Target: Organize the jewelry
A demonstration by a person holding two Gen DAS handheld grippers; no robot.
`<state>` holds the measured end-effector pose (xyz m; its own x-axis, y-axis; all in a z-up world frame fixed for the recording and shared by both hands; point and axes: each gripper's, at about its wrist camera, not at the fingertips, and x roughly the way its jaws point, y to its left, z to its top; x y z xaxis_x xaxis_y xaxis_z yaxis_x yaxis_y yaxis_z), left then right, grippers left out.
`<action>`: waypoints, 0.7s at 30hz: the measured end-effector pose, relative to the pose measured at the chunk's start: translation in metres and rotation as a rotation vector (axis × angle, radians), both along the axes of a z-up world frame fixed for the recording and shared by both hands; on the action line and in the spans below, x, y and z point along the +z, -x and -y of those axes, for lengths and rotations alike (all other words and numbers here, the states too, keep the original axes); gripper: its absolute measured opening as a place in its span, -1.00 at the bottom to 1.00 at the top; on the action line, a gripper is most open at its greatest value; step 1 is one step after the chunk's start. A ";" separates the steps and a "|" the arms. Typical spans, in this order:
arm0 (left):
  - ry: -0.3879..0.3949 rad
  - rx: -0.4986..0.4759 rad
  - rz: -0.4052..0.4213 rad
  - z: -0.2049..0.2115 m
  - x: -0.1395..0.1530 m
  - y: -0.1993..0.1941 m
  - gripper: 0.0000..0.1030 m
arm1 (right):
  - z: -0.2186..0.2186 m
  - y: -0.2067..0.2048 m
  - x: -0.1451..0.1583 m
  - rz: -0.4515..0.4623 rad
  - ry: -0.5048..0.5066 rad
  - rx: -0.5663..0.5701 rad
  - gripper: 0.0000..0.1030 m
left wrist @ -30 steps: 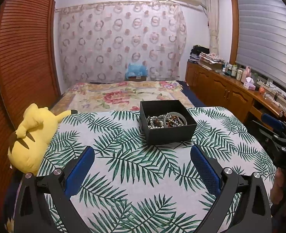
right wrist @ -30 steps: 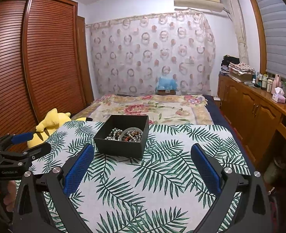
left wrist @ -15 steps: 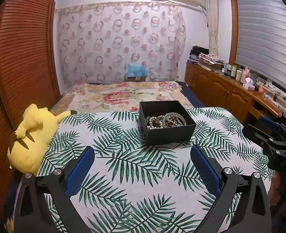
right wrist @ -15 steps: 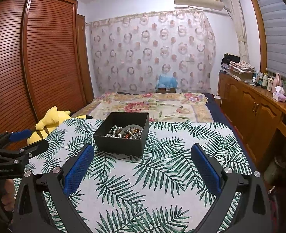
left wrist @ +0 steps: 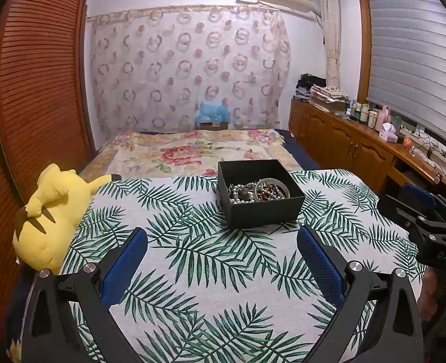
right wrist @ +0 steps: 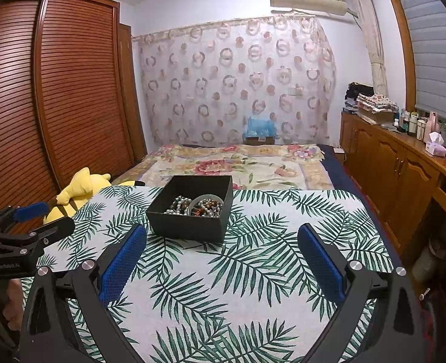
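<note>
A black open box [left wrist: 262, 208] stands on the palm-leaf cloth; it also shows in the right wrist view [right wrist: 189, 224]. It holds a tangle of pearl and bead strands [left wrist: 244, 193] and a pale bangle [left wrist: 271, 183], seen too in the right wrist view [right wrist: 197, 207]. My left gripper [left wrist: 221, 242] is open and empty, short of the box. My right gripper [right wrist: 221, 242] is open and empty, in front of the box and to its right. The right gripper also shows at the right edge of the left wrist view [left wrist: 428, 214], the left gripper at the left of the right wrist view [right wrist: 32, 224].
A yellow plush toy [left wrist: 50, 211] lies at the cloth's left edge. A floral bed [left wrist: 192, 151] lies beyond the table. Wooden cabinets [left wrist: 353, 148] with bottles run along the right wall; a slatted wardrobe [right wrist: 56, 96] stands on the left.
Both grippers have drifted slightly; the right gripper has moved a little inward in the left wrist view. The box and jewelry have not moved.
</note>
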<state>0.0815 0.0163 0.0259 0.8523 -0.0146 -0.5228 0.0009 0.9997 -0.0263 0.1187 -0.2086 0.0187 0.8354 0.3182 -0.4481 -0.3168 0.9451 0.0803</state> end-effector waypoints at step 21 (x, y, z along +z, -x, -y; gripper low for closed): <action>-0.001 0.005 0.006 0.001 0.004 0.001 0.85 | -0.001 0.000 0.000 0.002 0.003 0.001 0.95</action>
